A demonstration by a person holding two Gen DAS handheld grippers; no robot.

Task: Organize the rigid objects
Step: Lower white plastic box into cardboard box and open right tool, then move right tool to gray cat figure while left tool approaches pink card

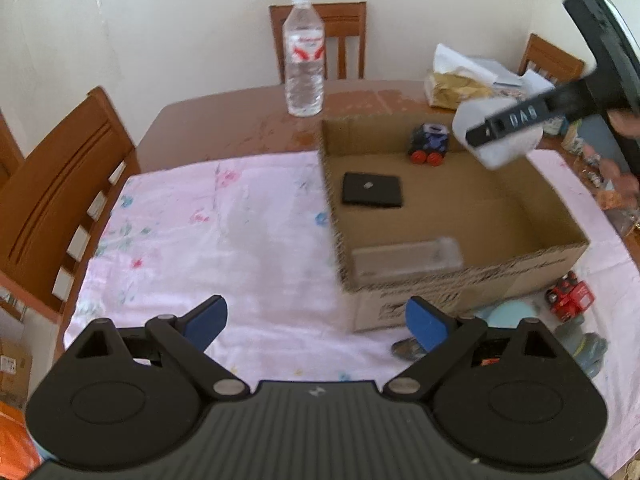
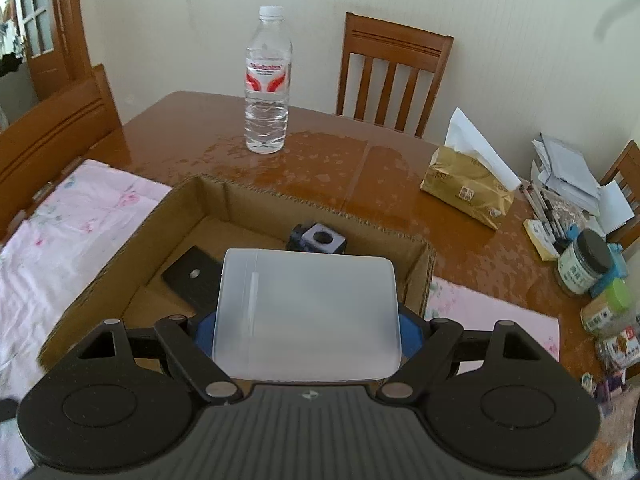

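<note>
A cardboard box (image 1: 448, 276) (image 2: 120, 248) sits on a pink floral cloth (image 1: 224, 224). Inside lie a black wallet (image 1: 372, 189) (image 2: 194, 276), a blue toy car with red wheels (image 1: 430, 144) (image 2: 318, 240) and a clear plastic case (image 1: 406, 258). My right gripper (image 2: 308, 320) is shut on a translucent white container (image 2: 308, 312) (image 1: 496, 136) and holds it above the box's far right corner. My left gripper (image 1: 316, 322) is open and empty above the cloth, in front of the box's near left corner.
A water bottle (image 1: 303, 56) (image 2: 267, 80) stands behind the box. A tissue pack (image 2: 468, 184), papers and jars (image 2: 584, 264) crowd the table's right side. A red toy truck (image 1: 570, 296), a light blue object (image 1: 508, 314) and a grey figure (image 1: 586, 346) lie near the box's front right. Wooden chairs surround the table.
</note>
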